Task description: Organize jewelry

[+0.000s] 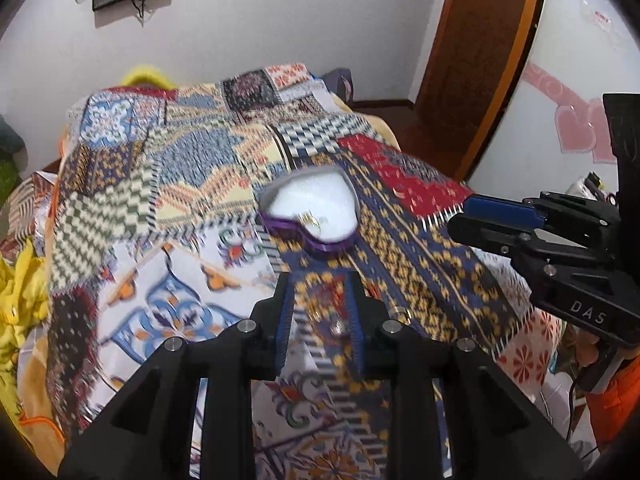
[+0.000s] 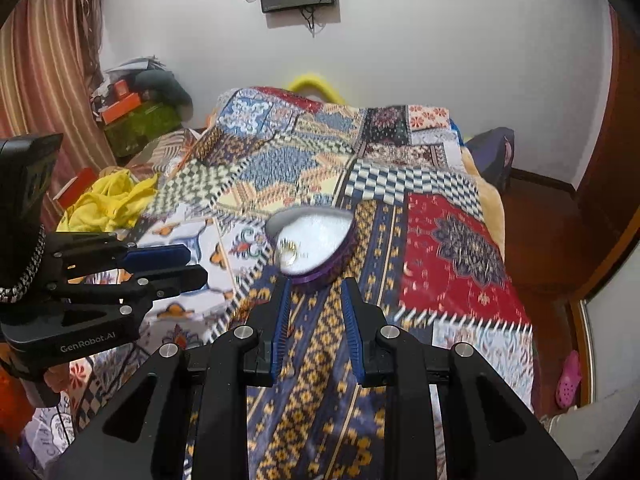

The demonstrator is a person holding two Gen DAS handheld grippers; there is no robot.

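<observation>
Ahead of hand-held gripper (image 2: 314, 292): jewelry box (image 2: 316, 244)

I saw a bed (image 2: 452, 248) covered by a patchwork blanket (image 1: 192, 184) in red, blue, yellow and checkered patches. A heart-shaped purple box (image 1: 316, 216) with a white lining sat on the blanket near its middle, open side up. A gold ring (image 2: 289, 249) lay inside the box, blurred. Two small gold pieces (image 1: 402, 314) lay on the blanket just in front of the box; too blurred to tell what. Yellow cloth (image 2: 108, 200) was bunched at the bed's left edge.
</observation>
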